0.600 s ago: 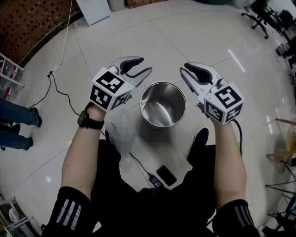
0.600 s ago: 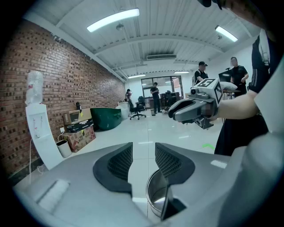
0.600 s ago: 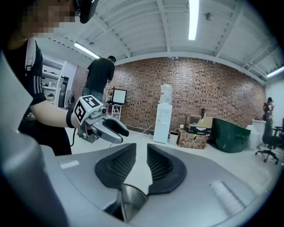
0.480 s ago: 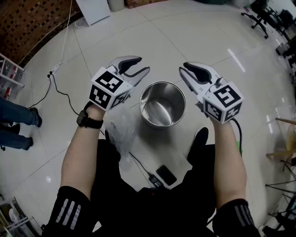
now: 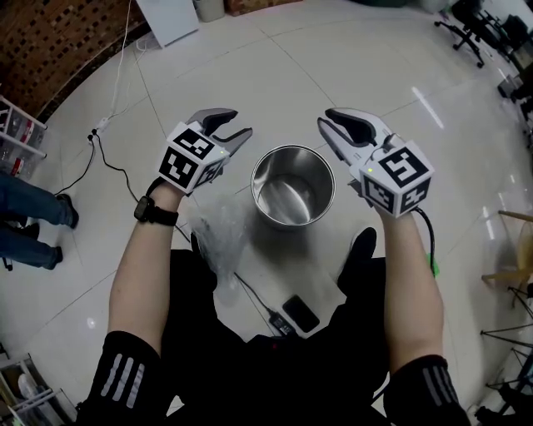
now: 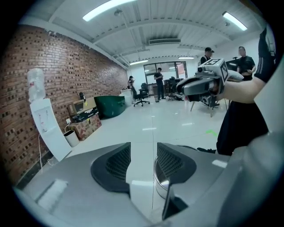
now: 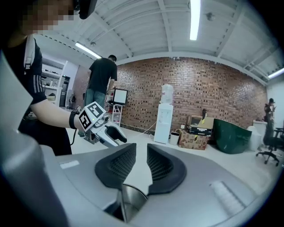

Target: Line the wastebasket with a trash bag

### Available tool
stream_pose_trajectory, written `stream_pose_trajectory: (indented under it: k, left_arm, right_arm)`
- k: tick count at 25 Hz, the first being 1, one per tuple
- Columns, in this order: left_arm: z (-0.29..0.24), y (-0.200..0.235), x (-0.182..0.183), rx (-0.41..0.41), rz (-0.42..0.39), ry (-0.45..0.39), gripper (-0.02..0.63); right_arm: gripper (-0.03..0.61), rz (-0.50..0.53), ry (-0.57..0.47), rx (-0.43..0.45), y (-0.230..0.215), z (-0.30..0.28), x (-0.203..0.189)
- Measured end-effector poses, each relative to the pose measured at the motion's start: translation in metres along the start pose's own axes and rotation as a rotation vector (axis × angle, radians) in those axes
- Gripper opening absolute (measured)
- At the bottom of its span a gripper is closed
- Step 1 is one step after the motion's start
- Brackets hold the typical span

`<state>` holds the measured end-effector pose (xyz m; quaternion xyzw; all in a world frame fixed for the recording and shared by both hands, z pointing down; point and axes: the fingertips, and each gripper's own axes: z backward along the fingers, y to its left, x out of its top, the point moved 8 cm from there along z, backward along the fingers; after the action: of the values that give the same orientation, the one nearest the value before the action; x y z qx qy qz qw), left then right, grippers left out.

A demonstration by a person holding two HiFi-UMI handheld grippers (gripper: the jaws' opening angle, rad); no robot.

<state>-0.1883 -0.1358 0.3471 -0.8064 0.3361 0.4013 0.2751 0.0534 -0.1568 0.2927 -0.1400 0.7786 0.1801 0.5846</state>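
The round steel wastebasket (image 5: 293, 187) stands upright on the pale floor between my two grippers, nothing inside it. A crumpled clear trash bag (image 5: 218, 235) lies on the floor by my left leg, below my left forearm. My left gripper (image 5: 241, 123) hovers left of the basket, jaws open and empty. My right gripper (image 5: 326, 127) hovers at the basket's right rim, its jaws a narrow gap apart with nothing between them. In the left gripper view the basket's rim (image 6: 160, 188) shows under the jaws (image 6: 143, 153). In the right gripper view the rim (image 7: 132, 197) sits below the jaws (image 7: 141, 155).
A black cable (image 5: 108, 162) runs over the floor at left, and a dark flat device (image 5: 298, 314) lies near my feet. A bystander's legs (image 5: 32, 218) stand at the far left. A white board (image 5: 171, 17) and office chairs (image 5: 476, 29) are at the back.
My left gripper has drifted left and slightly farther away from the basket. My right gripper has shifted a little to the left. The basket and bag have not moved.
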Motion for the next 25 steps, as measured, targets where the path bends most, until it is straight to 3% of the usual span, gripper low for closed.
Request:
stream_pose_trajectory:
  k: [7, 14, 19, 23, 25]
  left_arm:
    - [-0.027, -0.001, -0.064, -0.011, 0.059, 0.214, 0.190]
    - [-0.059, -0.020, -0.152, -0.088, 0.066, 0.480, 0.202]
    - [-0.078, -0.035, -0.210, -0.121, 0.124, 0.591, 0.202]
    - [-0.092, -0.056, -0.261, -0.163, 0.139, 0.751, 0.221]
    - [-0.100, -0.066, -0.277, -0.168, 0.142, 0.776, 0.223]
  right_arm:
    - [0.086, -0.003, -0.012, 0.008, 0.000, 0.001, 0.003]
    - [0.086, -0.011, -0.019, 0.006, 0.001, -0.005, 0.002]
    - [0.086, -0.009, -0.013, 0.013, 0.001, -0.005, 0.001]
    - [0.086, -0.007, -0.021, 0.014, 0.001, -0.002, 0.003]
    - [0.086, -0.007, -0.027, 0.012, 0.001, -0.001, 0.004]
